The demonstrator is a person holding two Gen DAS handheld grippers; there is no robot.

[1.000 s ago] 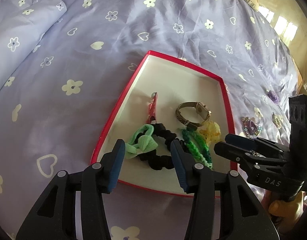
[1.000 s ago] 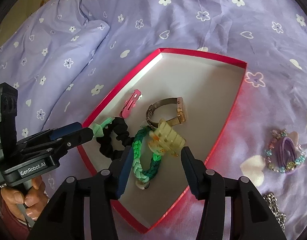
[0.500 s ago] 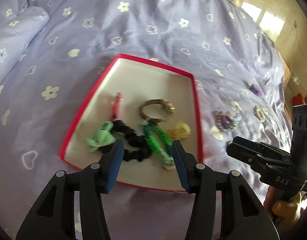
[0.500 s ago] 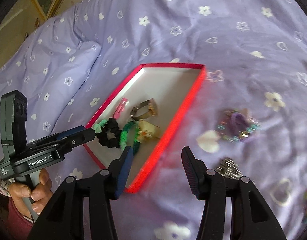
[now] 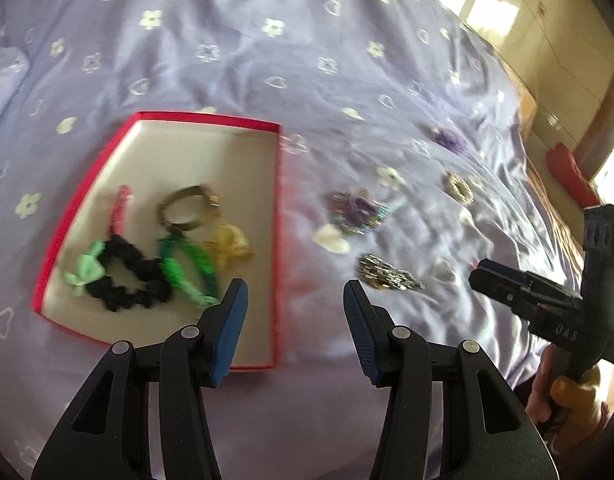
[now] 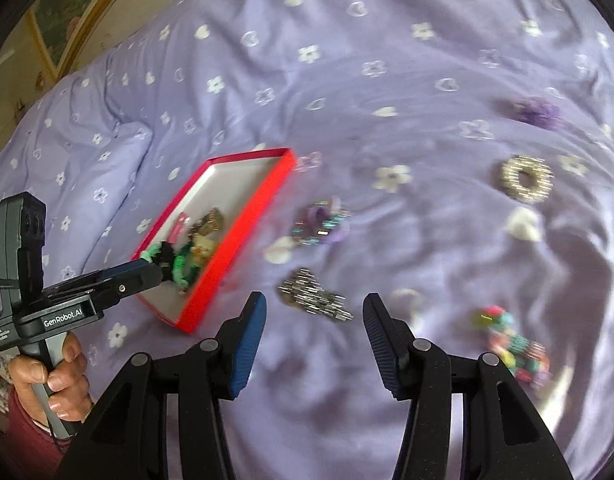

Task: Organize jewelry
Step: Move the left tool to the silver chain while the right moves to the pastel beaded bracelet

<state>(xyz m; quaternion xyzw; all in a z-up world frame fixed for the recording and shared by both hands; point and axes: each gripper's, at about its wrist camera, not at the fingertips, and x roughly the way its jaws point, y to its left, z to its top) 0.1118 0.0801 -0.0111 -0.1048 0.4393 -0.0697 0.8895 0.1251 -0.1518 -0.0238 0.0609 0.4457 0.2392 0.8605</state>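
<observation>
Jewelry part-sorted: 5 pieces boxed, 5 seen left on the quilt

Nothing is held by the left gripper (image 5: pixel 295 312) or the right gripper (image 6: pixel 313 340); both are parted and empty above the quilt (image 6: pixel 387 60). A silver chain (image 6: pixel 313 294) lies nearest, then a purple bracelet (image 6: pixel 321 226), a colourful beaded piece (image 6: pixel 515 346), a sparkly ring-shaped piece (image 6: pixel 527 178) and a purple scrunchie (image 6: pixel 537 112). 5 items are already gathered in the red box (image 5: pixel 277 200).

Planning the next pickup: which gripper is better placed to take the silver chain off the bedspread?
Probably the right gripper: open and empty, with the silver chain just ahead between its fingers. The left gripper straddles the red box's edge.
</observation>
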